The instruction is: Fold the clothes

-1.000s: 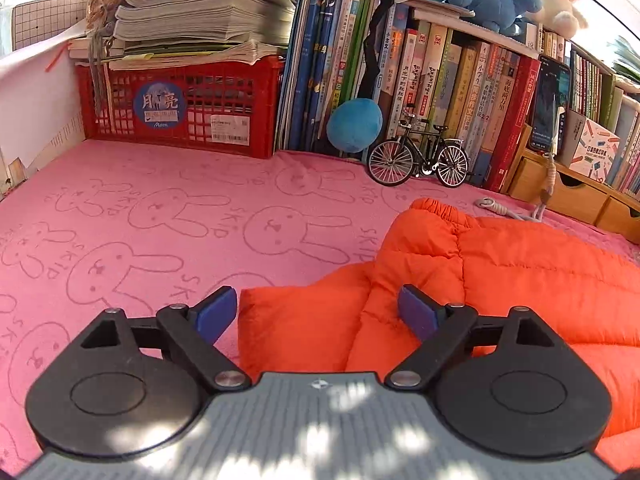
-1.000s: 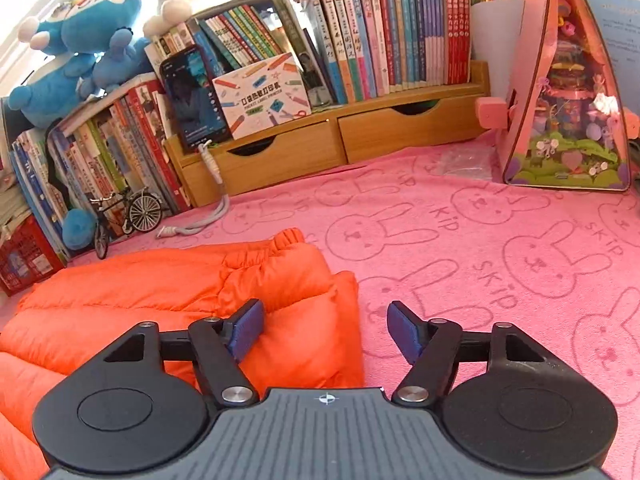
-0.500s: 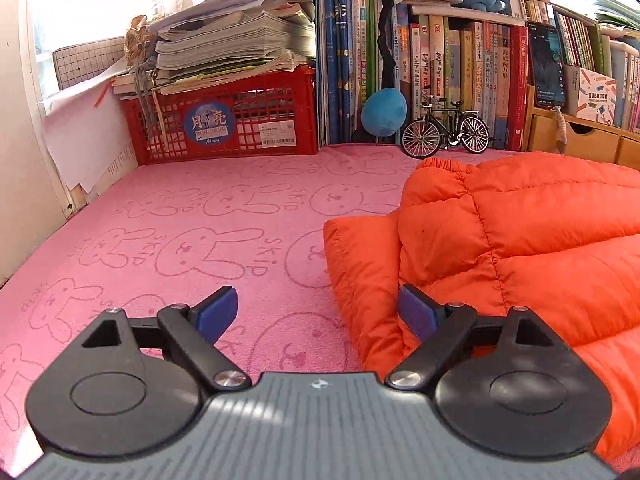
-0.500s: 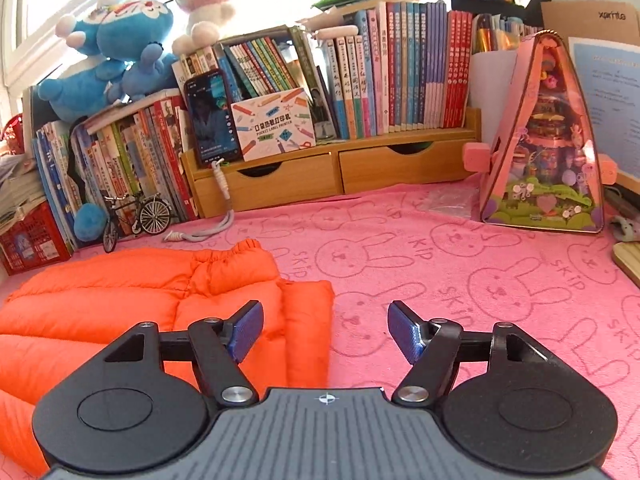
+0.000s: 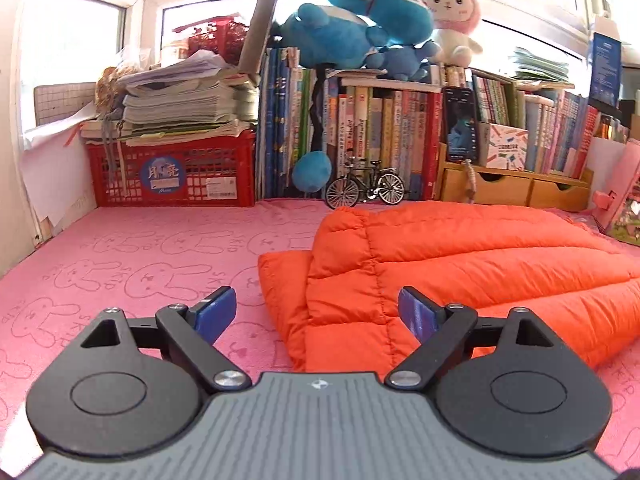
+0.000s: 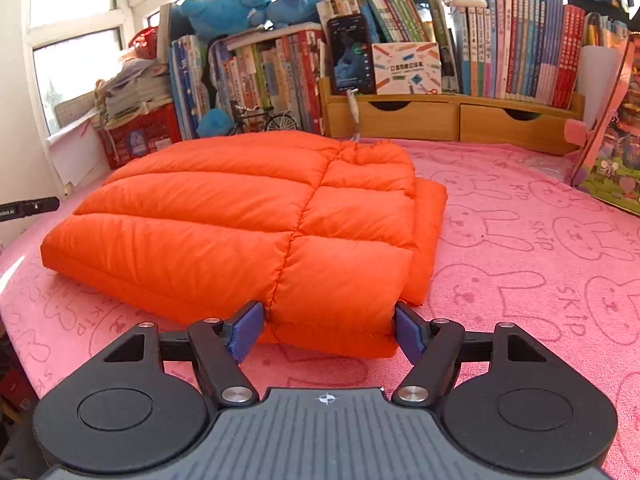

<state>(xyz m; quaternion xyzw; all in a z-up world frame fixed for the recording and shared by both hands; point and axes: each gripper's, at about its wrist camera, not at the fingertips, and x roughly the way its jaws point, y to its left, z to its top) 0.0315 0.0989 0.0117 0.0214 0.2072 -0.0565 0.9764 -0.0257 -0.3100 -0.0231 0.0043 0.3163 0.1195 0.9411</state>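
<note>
1. Red plastic lattice crate (image 5: 172,172) at far left, round blue sticker on its front; a slumping stack of papers and booklets (image 5: 180,100) sits on top. What is inside it cannot be made out.
2. Wooden desk organiser (image 6: 452,116) along the far edge, two drawers with half-moon cut-outs, both closed. Upright books (image 6: 532,64), a small printed box (image 6: 406,68) and a leaning phone (image 6: 351,54) stand on it.
3. Blue plush toys (image 5: 356,20) and a pink-and-white plush rabbit (image 5: 452,16) are piled on the book row; a small metal model bicycle (image 5: 365,188) stands at its foot.
4. Pink terry cloth (image 5: 140,256) covers the table, embossed with rabbit outlines.
5. Orange puffer jacket (image 6: 240,224): quilted, glossy, puffy channels, folded into a thick rectangular slab lying mid-table.
6. Left gripper (image 5: 316,312): blue ribbed pads spread wide, nothing pinched. The jacket's left folded edge lies in the gap and beyond it; the right pad is over the fabric, the left pad over bare cloth.
7. Right gripper (image 6: 327,328): its jaws have just been opening and stand moderately wide. The jacket's near right corner sits between the pads; whether either pad touches it cannot be told.
</note>
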